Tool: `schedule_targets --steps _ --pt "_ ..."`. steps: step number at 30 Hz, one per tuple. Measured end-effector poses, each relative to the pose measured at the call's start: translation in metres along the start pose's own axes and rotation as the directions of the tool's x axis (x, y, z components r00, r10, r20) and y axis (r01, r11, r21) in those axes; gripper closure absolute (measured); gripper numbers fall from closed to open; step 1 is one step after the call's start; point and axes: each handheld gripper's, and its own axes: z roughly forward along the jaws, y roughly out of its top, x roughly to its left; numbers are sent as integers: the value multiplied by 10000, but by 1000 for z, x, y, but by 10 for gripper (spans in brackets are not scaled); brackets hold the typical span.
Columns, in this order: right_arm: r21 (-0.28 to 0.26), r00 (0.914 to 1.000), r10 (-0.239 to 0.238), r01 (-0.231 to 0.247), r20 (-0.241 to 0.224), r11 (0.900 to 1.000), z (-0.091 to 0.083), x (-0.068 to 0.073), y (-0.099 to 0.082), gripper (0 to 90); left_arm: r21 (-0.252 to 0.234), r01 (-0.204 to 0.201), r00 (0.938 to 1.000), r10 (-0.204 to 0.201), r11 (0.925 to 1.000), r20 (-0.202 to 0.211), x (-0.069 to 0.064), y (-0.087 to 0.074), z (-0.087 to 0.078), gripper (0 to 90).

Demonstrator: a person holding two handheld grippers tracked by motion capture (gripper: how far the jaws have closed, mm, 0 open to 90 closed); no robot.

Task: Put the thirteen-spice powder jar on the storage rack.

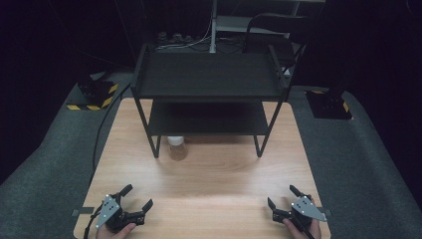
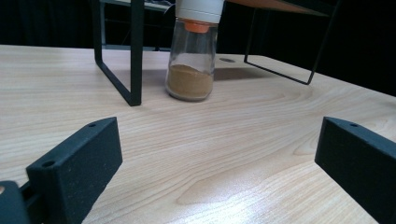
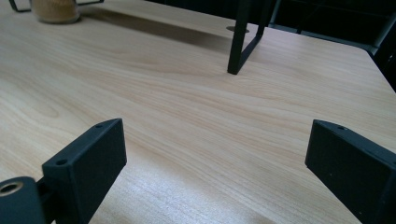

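A clear glass jar [image 1: 177,148] with a white cap and brown powder stands on the wooden table [image 1: 214,174], just inside the front left leg of a black two-tier rack [image 1: 209,94]. In the left gripper view the jar [image 2: 192,60] is straight ahead, beside the rack's leg [image 2: 135,51]. My left gripper [image 1: 137,197] rests open at the table's near left corner, nothing between its jaws. At the near right corner my right gripper [image 1: 281,196] also stands open and holds nothing. In the right gripper view the jar [image 3: 55,10] sits at the far upper left.
The rack's front right leg [image 3: 240,39] stands ahead of the right gripper. Grey carpeted surfaces flank the table. A black box with yellow hazard stripes [image 1: 93,94] sits at the far left, another black block [image 1: 327,104] at the far right. A cable [image 1: 102,124] runs along the left edge.
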Motion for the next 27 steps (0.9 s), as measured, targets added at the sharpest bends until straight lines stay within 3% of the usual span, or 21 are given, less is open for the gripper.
schedule_targets --steps 4,13,22,27 --pt "-169 9994 332 -330 106 9993 -2 -2 -3 47 31 -168 9998 168 9999 -45 -1 1 1 7" --pt "-185 9996 278 -279 -19 9994 -2 -3 -4 44 147 -286 9996 285 9995 52 3 8 -2 13" --pt "-83 9992 403 -403 -22 9992 -1 -4 -2 43 -400 -756 9968 766 9963 230 -6 37 6 12" --pt "-66 9991 431 -431 -29 9991 -1 -4 -2 43 -622 -795 9965 810 9949 213 -8 49 18 9"
